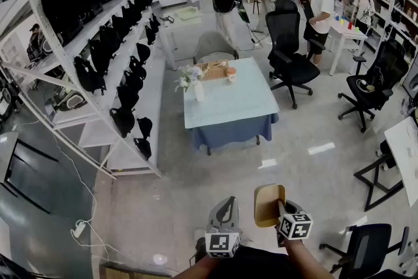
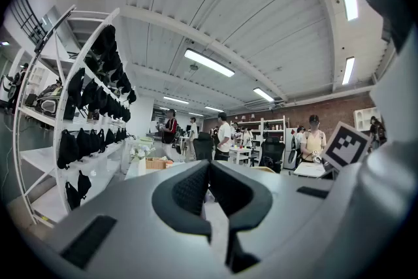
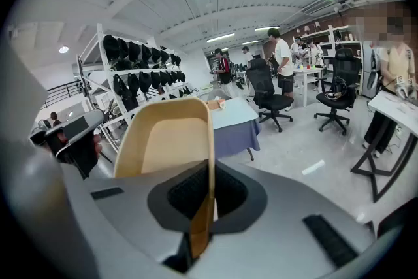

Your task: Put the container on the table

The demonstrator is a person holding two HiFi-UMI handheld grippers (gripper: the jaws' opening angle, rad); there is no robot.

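R gripper (image 3: 209, 196) clamped on side wall of tan container (image 3: 168, 140), held in air above floor. L gripper (image 2: 210, 187): jaws together, nothing betw. them. Table (image 1: 243, 108) well ahead, apart from both; vase w/ flowers (image 1: 196, 85) on it.

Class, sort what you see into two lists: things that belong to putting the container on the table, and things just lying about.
Belongs to the job: container, clamped in the right gripper; table.
Just lying about: vase of flowers, cup, office chair, shelf rack.
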